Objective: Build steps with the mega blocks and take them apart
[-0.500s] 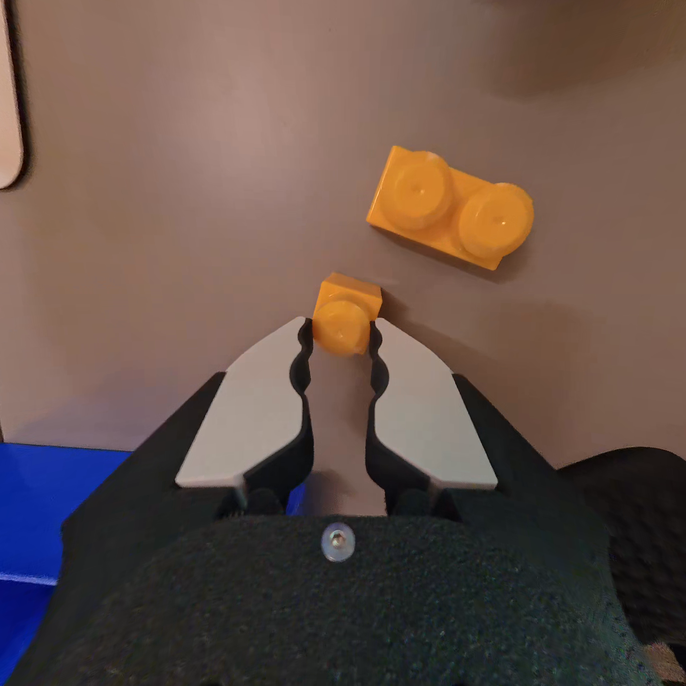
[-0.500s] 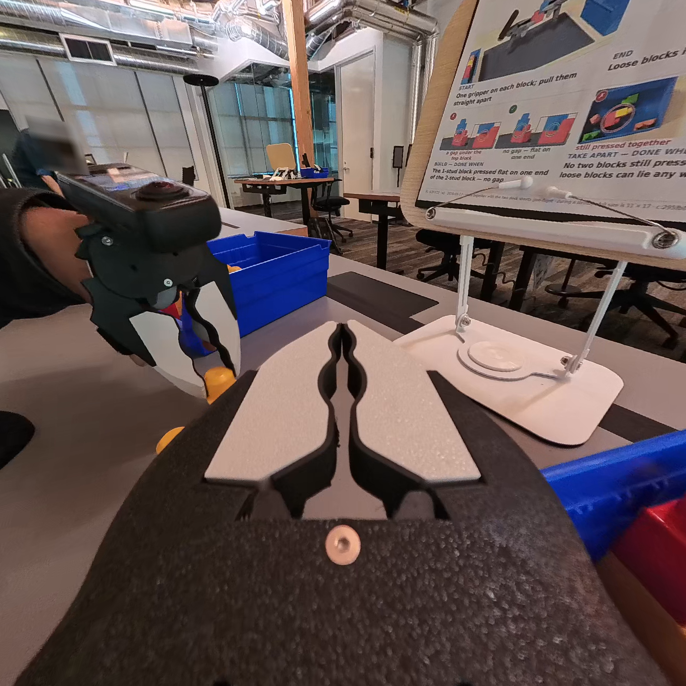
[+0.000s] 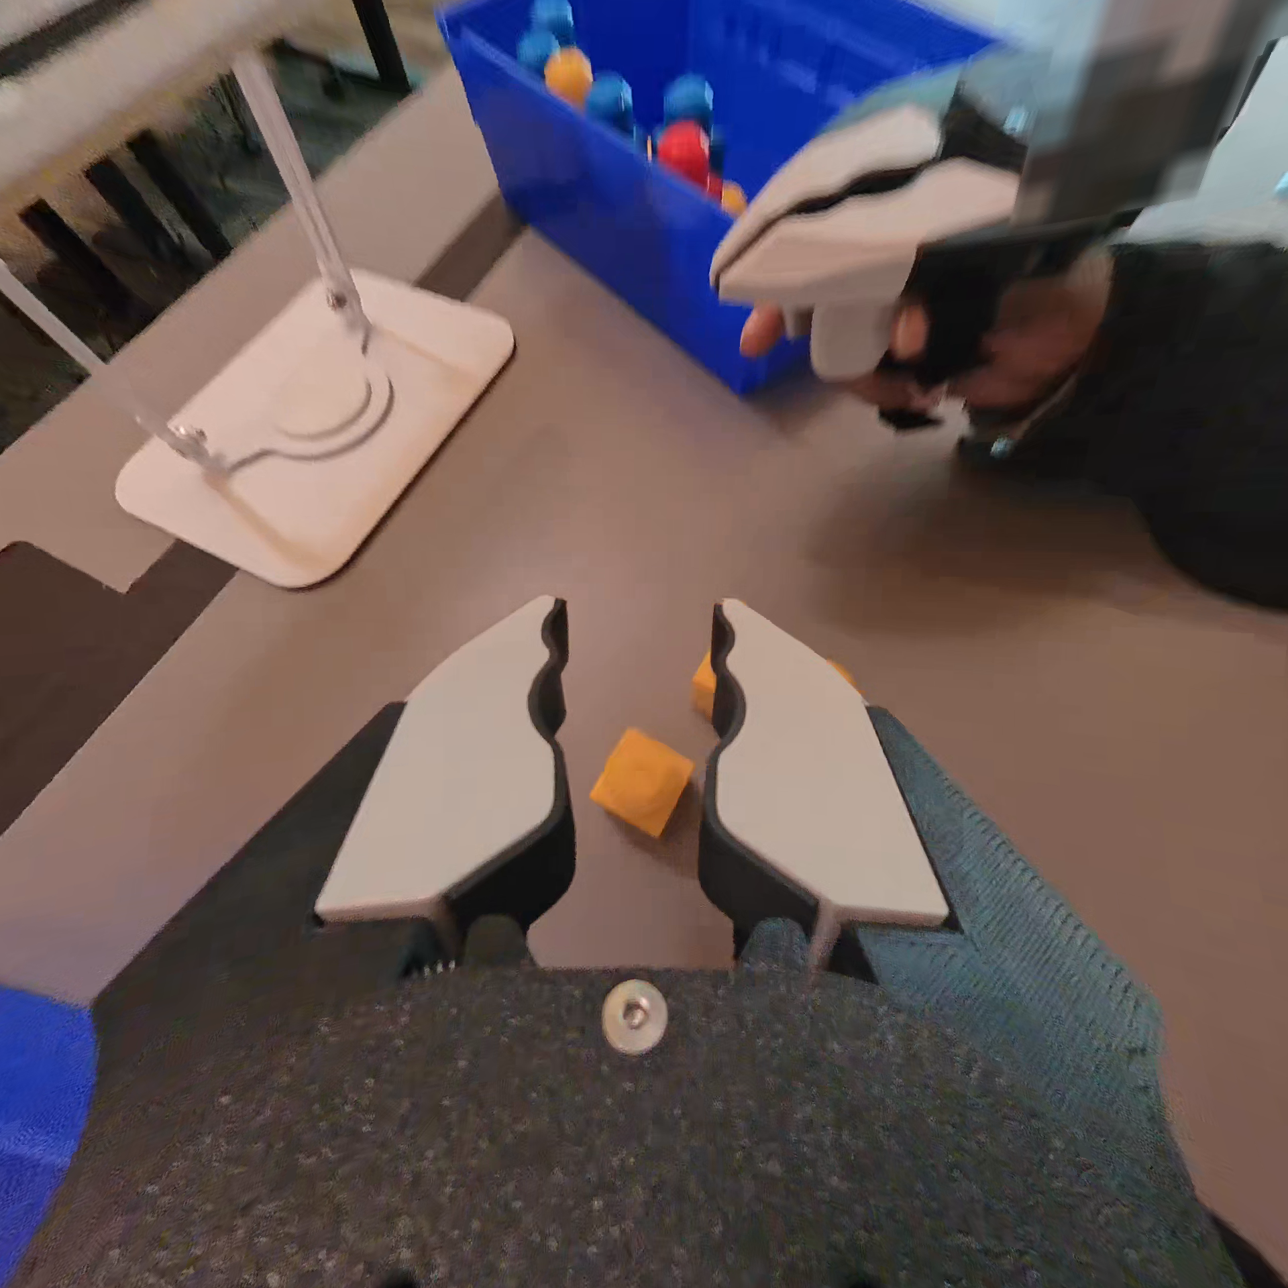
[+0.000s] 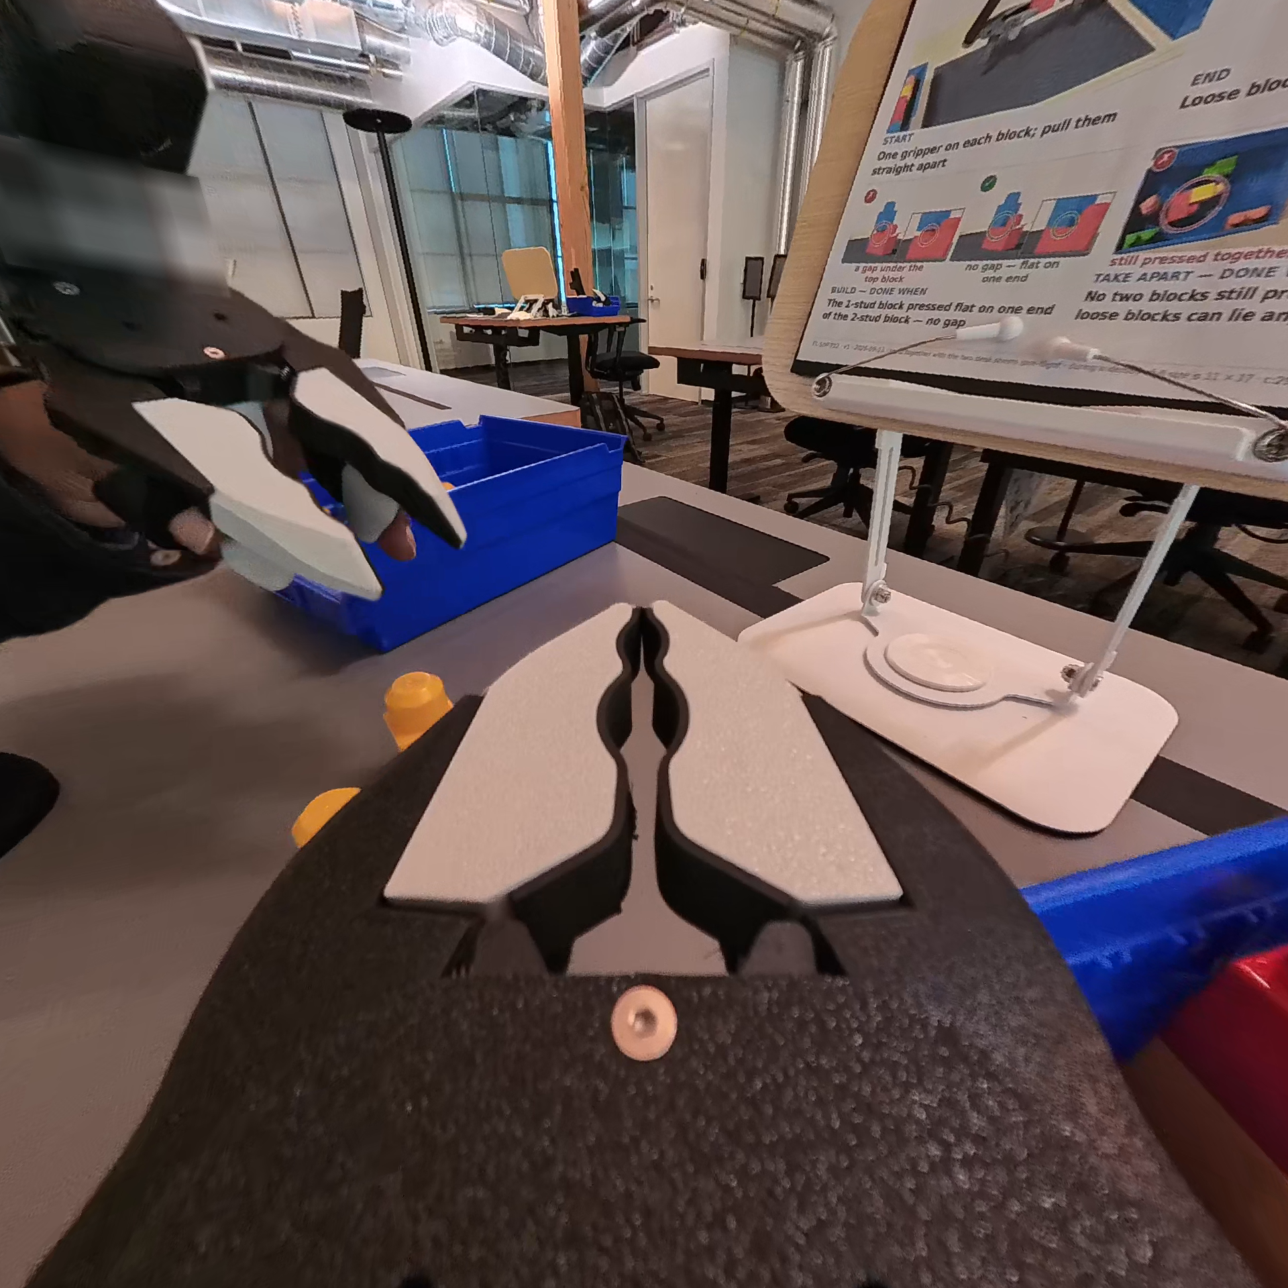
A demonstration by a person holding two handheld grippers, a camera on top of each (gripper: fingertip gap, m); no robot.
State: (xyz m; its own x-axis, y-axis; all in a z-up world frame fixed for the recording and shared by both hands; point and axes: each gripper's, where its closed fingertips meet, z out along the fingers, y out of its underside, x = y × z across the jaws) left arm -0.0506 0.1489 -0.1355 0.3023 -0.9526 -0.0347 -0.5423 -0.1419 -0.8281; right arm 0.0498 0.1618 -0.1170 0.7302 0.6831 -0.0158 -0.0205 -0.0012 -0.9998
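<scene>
- My left gripper point(image 3: 634, 613) hangs above the counter point(image 3: 627, 488) with its fingers spread wide and nothing between them.
- The small orange one-stud block point(image 3: 642, 780) lies loose on the counter below the gap, touching neither finger; I judge it sits there so I can drop straight onto it.
- The orange two-stud block point(image 3: 704, 686) is just beyond it, mostly hidden behind my right-hand finger; the two blocks lie apart, not pressed together.
- My right gripper point(image 4: 641, 613) has its fingers pressed nearly together at the tips, holding nothing. It is low over the counter, near the white stand base point(image 4: 976, 739), and I read that as parked out of the way.
- From the right wrist view, orange studs point(image 4: 417, 704) poke out to the left of that gripper's body.
- A blue bin point(image 3: 627, 209) of spare blocks stands farther back, well clear of the pair.
- Judgement: the blocks are separated, so either the take-apart is done or a build is about to start.
</scene>
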